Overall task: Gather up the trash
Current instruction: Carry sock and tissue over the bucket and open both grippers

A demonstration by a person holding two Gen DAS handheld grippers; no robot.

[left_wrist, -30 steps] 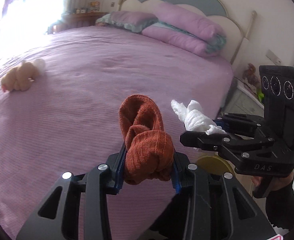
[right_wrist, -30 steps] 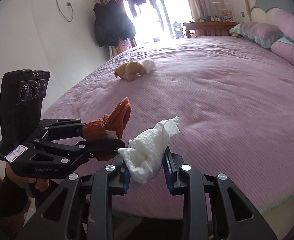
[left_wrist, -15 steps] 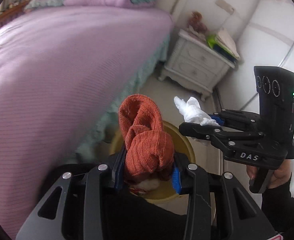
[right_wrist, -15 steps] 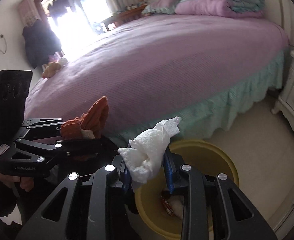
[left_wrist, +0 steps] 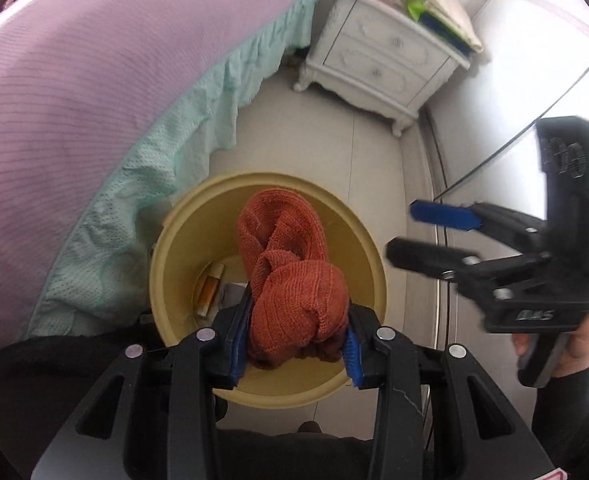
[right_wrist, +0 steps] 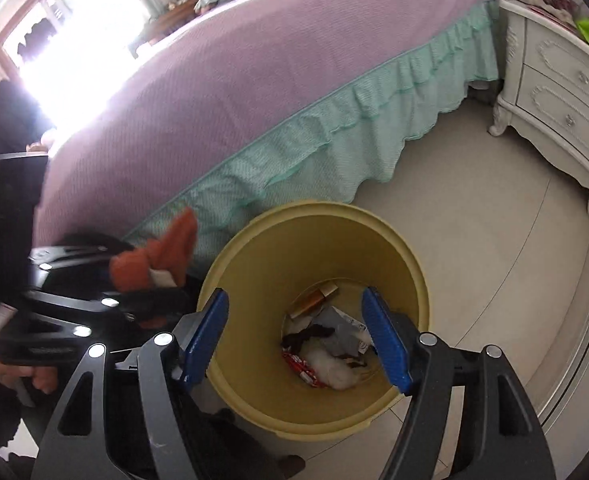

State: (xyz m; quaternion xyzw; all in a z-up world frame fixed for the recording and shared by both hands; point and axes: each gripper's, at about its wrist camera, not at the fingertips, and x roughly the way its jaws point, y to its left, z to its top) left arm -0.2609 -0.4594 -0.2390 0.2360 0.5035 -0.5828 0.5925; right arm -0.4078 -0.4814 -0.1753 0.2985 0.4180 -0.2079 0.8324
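Observation:
My left gripper (left_wrist: 292,344) is shut on a rust-orange knitted sock (left_wrist: 290,276) and holds it above the yellow trash bin (left_wrist: 174,240). My right gripper (right_wrist: 298,336) is open and empty above the same bin (right_wrist: 254,256). A white crumpled tissue (right_wrist: 334,370) lies at the bin's bottom among wrappers and a small amber bottle (right_wrist: 314,300). The right gripper (left_wrist: 422,232) shows at the right in the left wrist view, jaws apart. The left gripper with the sock (right_wrist: 154,256) shows at the left in the right wrist view.
The bed with a purple cover (left_wrist: 74,80) and teal skirt (right_wrist: 314,136) stands left of the bin. A white nightstand (left_wrist: 382,56) stands beyond it on the tiled floor (right_wrist: 474,240), with books on top.
Both grippers swung from over the bed down to over the bin. The right gripper opened and the white tissue dropped into the bin. The left gripper still holds the sock.

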